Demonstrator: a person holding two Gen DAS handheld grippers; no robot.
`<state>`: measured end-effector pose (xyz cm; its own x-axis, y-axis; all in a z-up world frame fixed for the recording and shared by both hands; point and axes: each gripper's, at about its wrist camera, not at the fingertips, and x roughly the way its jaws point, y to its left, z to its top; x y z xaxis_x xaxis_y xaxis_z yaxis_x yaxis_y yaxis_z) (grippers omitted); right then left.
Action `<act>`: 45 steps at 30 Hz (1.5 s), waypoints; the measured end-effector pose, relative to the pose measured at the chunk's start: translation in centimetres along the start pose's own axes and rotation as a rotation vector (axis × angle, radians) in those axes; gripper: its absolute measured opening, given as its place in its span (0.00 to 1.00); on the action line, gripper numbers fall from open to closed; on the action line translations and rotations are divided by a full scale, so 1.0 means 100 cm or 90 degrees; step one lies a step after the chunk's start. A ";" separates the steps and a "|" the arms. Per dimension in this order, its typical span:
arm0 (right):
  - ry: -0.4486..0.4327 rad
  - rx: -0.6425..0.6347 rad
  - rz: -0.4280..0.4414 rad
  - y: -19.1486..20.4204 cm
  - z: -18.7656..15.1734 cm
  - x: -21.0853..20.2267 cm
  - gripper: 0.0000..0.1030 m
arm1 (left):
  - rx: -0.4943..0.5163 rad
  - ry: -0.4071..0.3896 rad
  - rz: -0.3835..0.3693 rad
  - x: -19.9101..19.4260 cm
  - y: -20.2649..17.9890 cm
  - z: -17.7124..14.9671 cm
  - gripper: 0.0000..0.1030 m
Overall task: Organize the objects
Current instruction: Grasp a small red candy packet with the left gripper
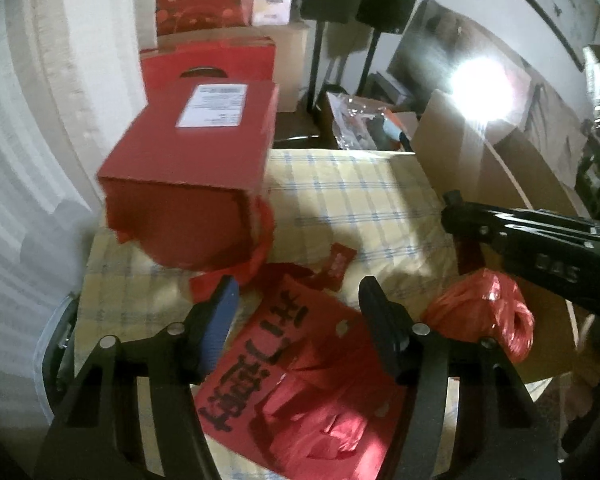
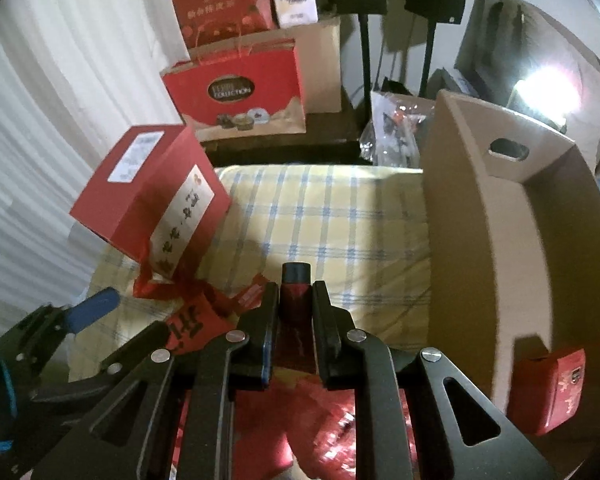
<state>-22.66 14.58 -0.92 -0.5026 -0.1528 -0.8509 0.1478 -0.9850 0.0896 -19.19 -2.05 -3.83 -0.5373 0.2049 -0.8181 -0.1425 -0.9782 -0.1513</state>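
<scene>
My left gripper (image 1: 296, 292) is open and empty above a red paper sheet with black characters (image 1: 276, 344) on the checked cloth. A tilted red gift box (image 1: 192, 152) rests at the left; it also shows in the right wrist view (image 2: 148, 200). My right gripper (image 2: 296, 292) is shut on a slim dark red item with a black cap (image 2: 296, 280), held above the cloth beside the open cardboard box (image 2: 500, 248). The right gripper shows in the left wrist view (image 1: 452, 208). A red plastic bag bundle (image 1: 484, 312) lies at the right.
A small red box (image 2: 548, 388) sits inside the cardboard box. Small red envelopes (image 1: 338, 266) lie on the checked cloth (image 2: 332, 208). Behind stand a red chocolate gift bag (image 2: 236, 92), more red boxes (image 2: 220, 0), speaker stands (image 2: 364, 60) and a monitor (image 2: 500, 40).
</scene>
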 end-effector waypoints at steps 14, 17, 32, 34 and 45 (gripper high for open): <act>-0.014 0.022 0.029 -0.035 -0.006 -0.024 0.15 | 0.048 0.056 0.002 0.054 -0.038 0.016 0.36; -0.011 0.029 0.035 -0.040 -0.007 -0.022 0.15 | 0.067 0.071 0.015 0.067 -0.045 0.018 0.34; 0.000 0.021 0.048 -0.045 -0.010 -0.014 0.15 | 0.071 0.123 0.037 0.112 -0.044 0.017 0.29; 0.002 0.022 0.049 -0.044 -0.010 -0.012 0.15 | 0.078 0.120 0.042 0.112 -0.046 0.016 0.25; 0.001 0.015 0.051 -0.044 -0.013 -0.012 0.15 | 0.059 0.090 0.025 0.094 -0.045 0.018 0.19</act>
<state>-21.62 19.21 -0.92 -0.4887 -0.2314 -0.8412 0.1676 -0.9711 0.1698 -25.10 4.35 -9.84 -0.4226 0.1527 -0.8934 -0.2033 -0.9766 -0.0708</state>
